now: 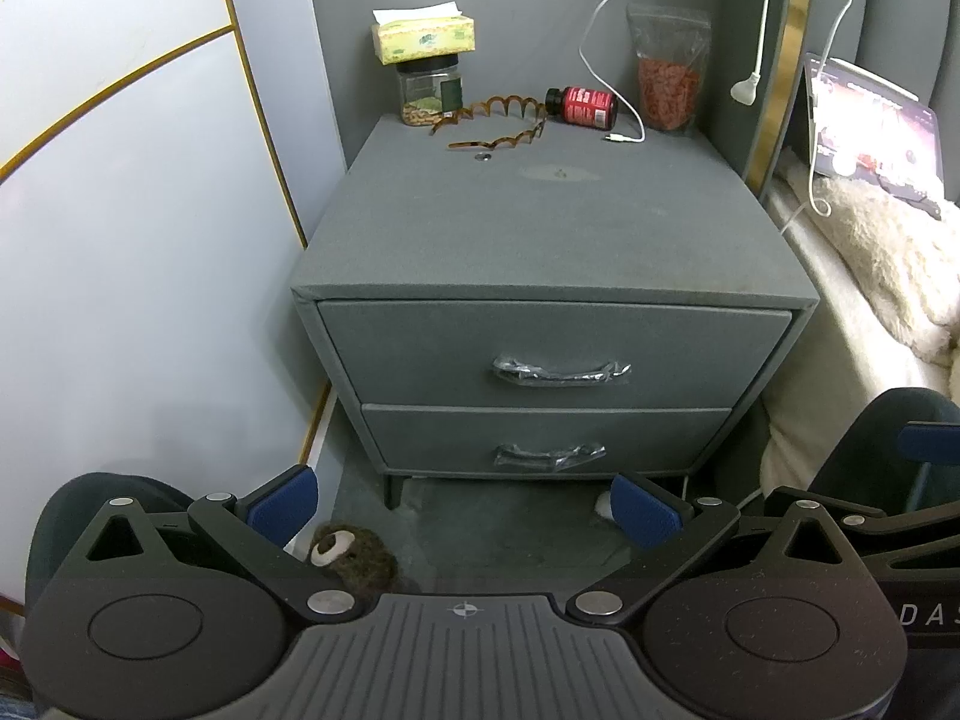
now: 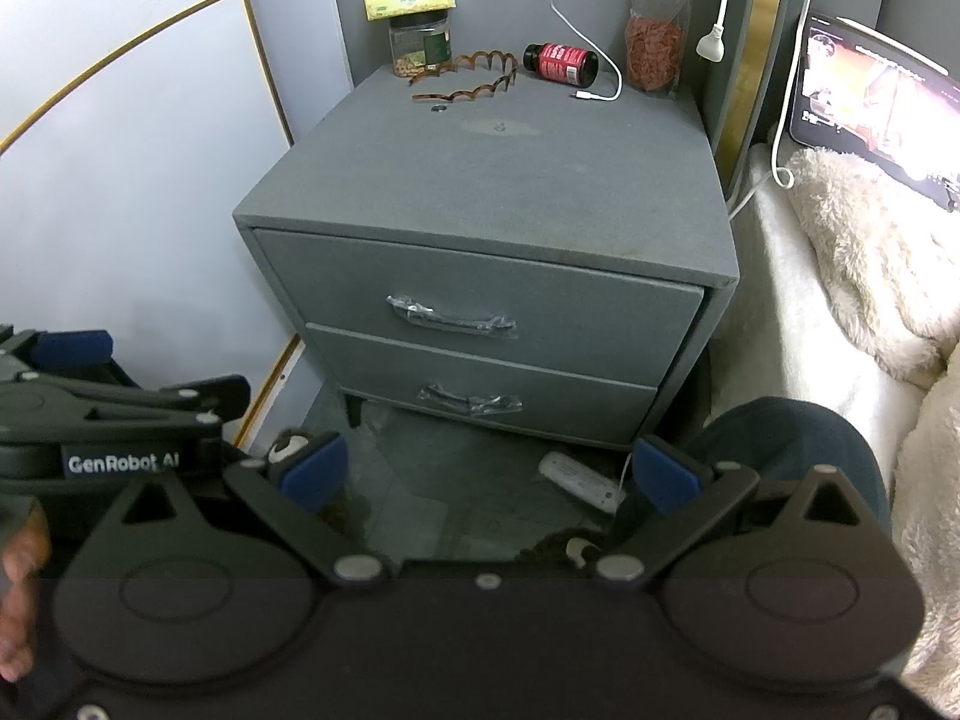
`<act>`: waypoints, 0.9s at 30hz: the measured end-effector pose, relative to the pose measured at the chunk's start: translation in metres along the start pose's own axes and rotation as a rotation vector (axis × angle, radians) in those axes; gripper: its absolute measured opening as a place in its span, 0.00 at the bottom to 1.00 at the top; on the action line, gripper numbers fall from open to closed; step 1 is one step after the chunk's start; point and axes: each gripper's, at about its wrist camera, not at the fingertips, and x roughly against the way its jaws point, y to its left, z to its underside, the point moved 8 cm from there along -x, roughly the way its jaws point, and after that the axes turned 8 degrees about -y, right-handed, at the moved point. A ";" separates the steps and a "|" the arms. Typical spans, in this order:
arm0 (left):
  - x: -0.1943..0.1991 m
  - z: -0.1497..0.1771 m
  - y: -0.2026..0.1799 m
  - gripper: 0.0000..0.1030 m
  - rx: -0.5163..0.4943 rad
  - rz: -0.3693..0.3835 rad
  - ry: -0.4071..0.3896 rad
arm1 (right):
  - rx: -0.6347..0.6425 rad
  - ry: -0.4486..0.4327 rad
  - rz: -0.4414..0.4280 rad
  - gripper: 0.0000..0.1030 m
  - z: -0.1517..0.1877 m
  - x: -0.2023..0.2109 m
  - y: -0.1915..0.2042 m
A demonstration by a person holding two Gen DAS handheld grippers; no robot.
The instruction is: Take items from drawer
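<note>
While both drawers are sitting fully closed, the left gripper is hovering at the bottom of its view with its blue-padded fingers spread wide apart and gripping nothing. The right gripper is likewise hanging at the bottom of its view, jaws wide open and empty, well short of the nightstand. The top drawer is occupying the centre of the left view; its handle is showing a plastic wrapping. The bottom drawer is lying directly beneath it, with a similarly wrapped handle. Any items inside are hidden behind the closed fronts. Along the back of the nightstand top, towards the top of the frame, a tissue box is resting on a jar, and a brown hair clip, a red bottle lying on its side, a pouch and a white cable are sitting beside them. A white remote is lying on the floor near the nightstand's base in the right view.
</note>
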 end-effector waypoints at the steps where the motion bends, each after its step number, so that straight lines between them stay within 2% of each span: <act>1: 0.000 -0.001 0.000 1.00 0.000 0.001 0.000 | 0.000 0.000 0.000 1.00 0.000 0.000 0.000; 13: -0.003 0.001 0.002 1.00 0.015 0.019 0.002 | 0.000 0.000 -0.006 1.00 0.000 0.001 0.001; 15: -0.003 0.001 0.004 1.00 0.007 0.014 -0.022 | -0.012 0.002 -0.006 1.00 -0.002 0.002 -0.004; 18: -0.009 0.001 0.002 1.00 -0.035 0.019 -0.105 | -0.023 0.002 -0.038 1.00 -0.008 0.001 -0.018; 19: -0.015 0.002 0.001 1.00 -0.039 0.041 -0.115 | -0.026 0.001 -0.050 1.00 -0.010 0.001 -0.023; 22: -0.034 0.006 -0.007 1.00 -0.049 0.165 -0.072 | -0.023 -0.004 -0.081 1.00 -0.012 -0.003 -0.034; 27: -0.065 0.001 -0.028 1.00 -0.178 0.225 -0.069 | 0.000 -0.017 -0.123 1.00 -0.008 -0.011 -0.049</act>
